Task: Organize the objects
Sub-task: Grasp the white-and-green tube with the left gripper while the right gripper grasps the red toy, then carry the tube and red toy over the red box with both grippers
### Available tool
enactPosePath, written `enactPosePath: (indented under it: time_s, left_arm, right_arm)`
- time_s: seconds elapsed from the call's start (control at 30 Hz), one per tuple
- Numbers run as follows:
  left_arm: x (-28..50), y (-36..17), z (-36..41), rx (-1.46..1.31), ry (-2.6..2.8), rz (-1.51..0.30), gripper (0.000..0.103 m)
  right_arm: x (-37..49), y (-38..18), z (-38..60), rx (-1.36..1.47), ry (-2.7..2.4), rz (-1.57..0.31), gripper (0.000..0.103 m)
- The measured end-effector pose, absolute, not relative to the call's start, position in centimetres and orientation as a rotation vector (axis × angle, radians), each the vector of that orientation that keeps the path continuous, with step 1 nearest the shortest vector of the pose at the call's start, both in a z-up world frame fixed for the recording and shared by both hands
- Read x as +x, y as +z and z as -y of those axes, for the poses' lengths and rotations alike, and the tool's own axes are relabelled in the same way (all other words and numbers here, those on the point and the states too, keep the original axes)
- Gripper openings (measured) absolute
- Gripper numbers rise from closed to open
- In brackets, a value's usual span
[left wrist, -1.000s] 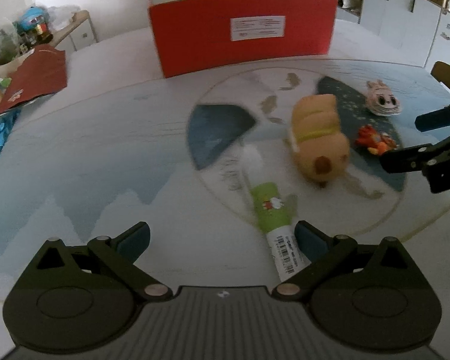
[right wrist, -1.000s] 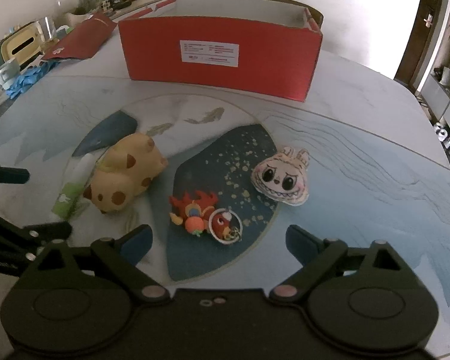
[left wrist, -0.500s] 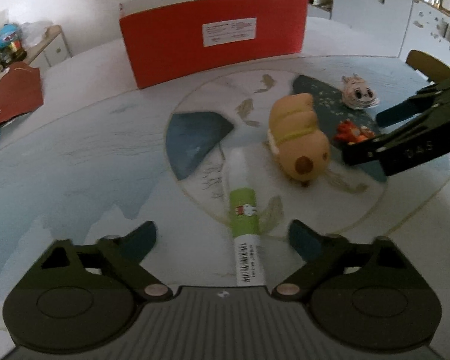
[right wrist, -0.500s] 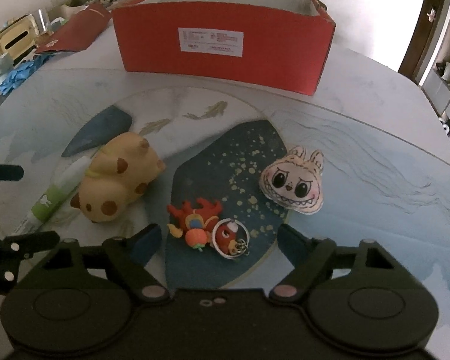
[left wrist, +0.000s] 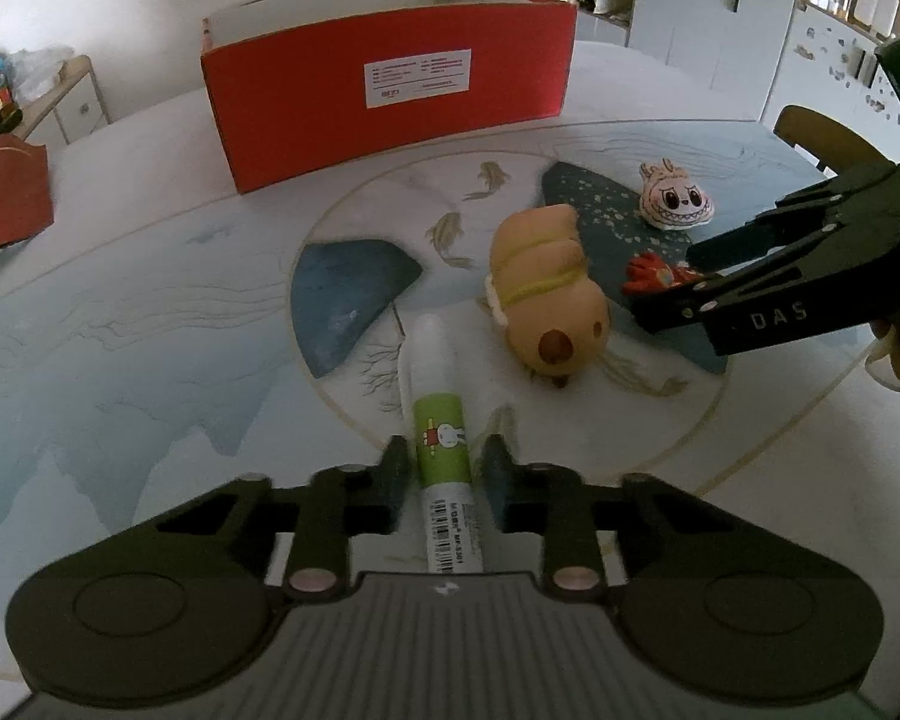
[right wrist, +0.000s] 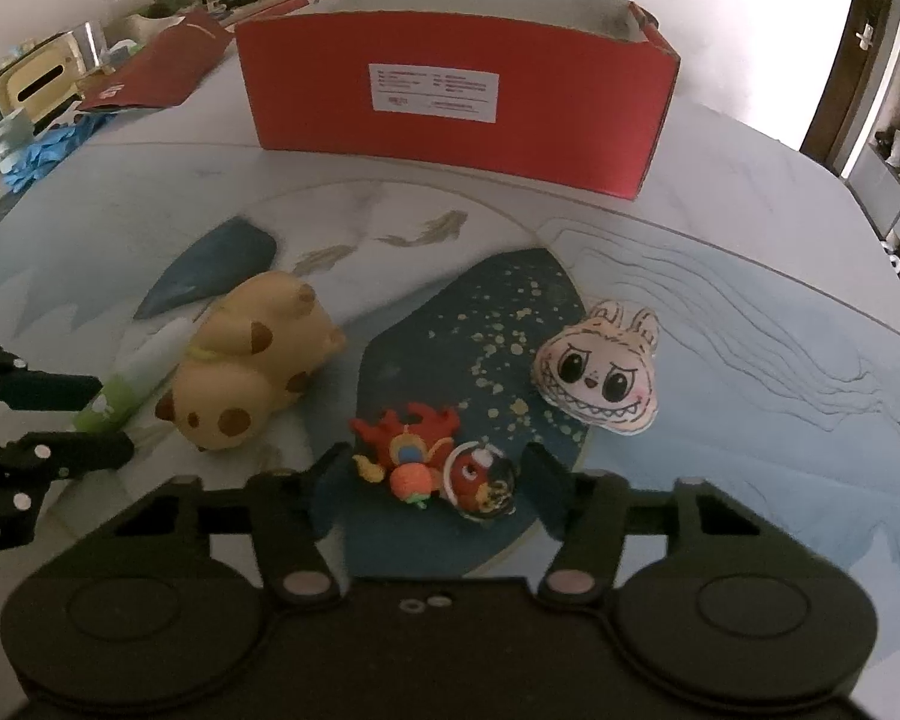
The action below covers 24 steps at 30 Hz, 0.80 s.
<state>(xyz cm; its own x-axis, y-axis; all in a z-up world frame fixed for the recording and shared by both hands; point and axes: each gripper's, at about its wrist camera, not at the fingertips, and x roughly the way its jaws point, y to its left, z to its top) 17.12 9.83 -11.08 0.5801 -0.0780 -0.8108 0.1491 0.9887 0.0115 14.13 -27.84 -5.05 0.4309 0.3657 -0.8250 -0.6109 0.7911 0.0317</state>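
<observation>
My left gripper (left wrist: 441,471) is shut on a white marker with a green label (left wrist: 441,450) that lies on the table. My right gripper (right wrist: 435,480) has its fingers around a red keychain toy (right wrist: 432,465), partly closed, with a small gap on each side. A tan plush dog (left wrist: 546,294) lies between marker and keychain; it also shows in the right wrist view (right wrist: 252,360). A white bunny-face charm (right wrist: 597,375) lies to the right. An open red box (left wrist: 390,102) stands at the back.
The table (left wrist: 120,330) carries a blue and white painted pattern. A red paper bag (right wrist: 156,66) and blue gloves (right wrist: 42,150) lie at the far left with clutter. White cabinets (left wrist: 750,36) and a chair back (left wrist: 822,138) stand at the right.
My left gripper moved forward and closed on the marker. My right gripper moved forward over the keychain toy and its fingers narrowed around it.
</observation>
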Motion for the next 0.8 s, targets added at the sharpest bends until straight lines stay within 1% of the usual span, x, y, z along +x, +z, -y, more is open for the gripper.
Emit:
enactPosePath:
  time_s: [0.07,0.17,0.53,0.8]
  left_arm:
    - [17.2,-11.0,-9.9,0.072,-0.134,-0.951,0.018]
    - [17.5,-10.9,-10.2,0.059,-0.133,-0.961,0.017]
    - [17.8,-9.4,-11.5,-0.06,-0.129,-0.955,0.017]
    - [17.5,-7.7,-12.0,-0.105,-0.133,-0.93,0.017]
  right_arm:
    - [14.1,-4.9,27.9,-0.288,0.618,-0.941,0.046]
    - [14.1,-4.6,28.2,-0.259,0.611,-0.944,0.041]
    - [13.0,-2.6,29.5,-0.24,0.587,-0.908,0.04]
    - [12.1,0.1,30.5,-0.197,0.588,-0.868,0.04]
